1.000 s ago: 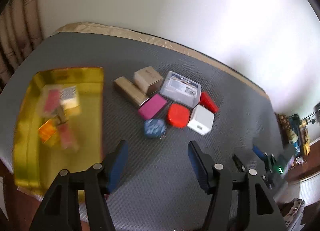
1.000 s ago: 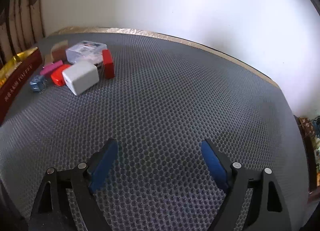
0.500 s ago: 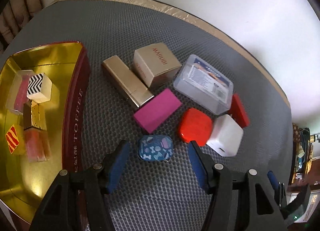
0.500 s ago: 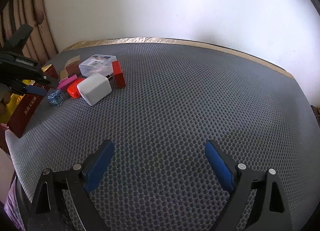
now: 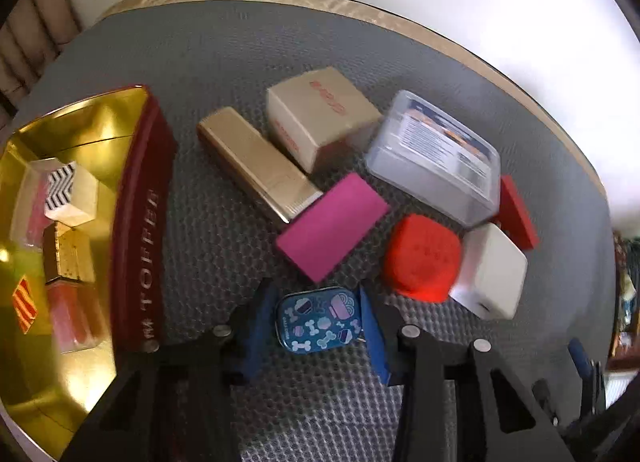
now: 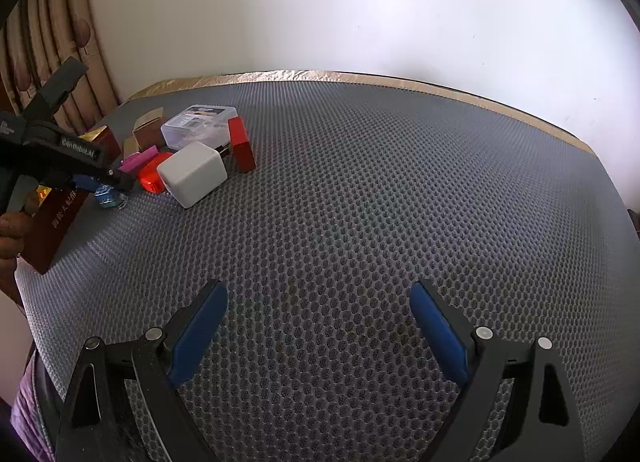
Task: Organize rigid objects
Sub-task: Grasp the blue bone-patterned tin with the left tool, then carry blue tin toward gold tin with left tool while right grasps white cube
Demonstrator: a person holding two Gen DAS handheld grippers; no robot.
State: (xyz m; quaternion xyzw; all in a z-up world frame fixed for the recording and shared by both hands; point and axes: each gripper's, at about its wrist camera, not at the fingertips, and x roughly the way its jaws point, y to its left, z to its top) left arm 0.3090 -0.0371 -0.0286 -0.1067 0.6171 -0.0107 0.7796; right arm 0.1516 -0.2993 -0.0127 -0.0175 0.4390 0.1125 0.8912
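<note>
Grey honeycomb mat [image 6: 360, 202] covers the table, and on it, low in the left wrist view, a small blue tin [image 5: 320, 320] printed with bones lies between the blue pads of the left gripper [image 5: 318, 332]. Its jaws have just been closing, and the pads now sit against the tin's two short sides, so it looks gripped, though blur makes the contact hard to confirm. Just above the tin a magenta block [image 5: 332, 226] lies aslant, its upper end touching a long gold box [image 5: 256, 166]; a beige box [image 5: 320, 118] stands beside that. Right of the magenta block sit a red case [image 5: 420, 258] and a white charger [image 5: 492, 272], touching each other, with a clear plastic box [image 5: 436, 154] above them and a red block [image 5: 516, 212] half hidden behind its corner. At left a gold tin tray [image 5: 140, 222] with a dark red wall holds several small boxes, blurred and doubled by reflections; its lower edge is cut off by the frame. In the right wrist view the right gripper [image 6: 318, 326] hangs wide over bare mat with nothing between its pads, well apart from the cluster at upper left, where the left gripper's black body hides most of the blue tin and a hand [image 6: 10, 230] shows only at the frame's edge.
</note>
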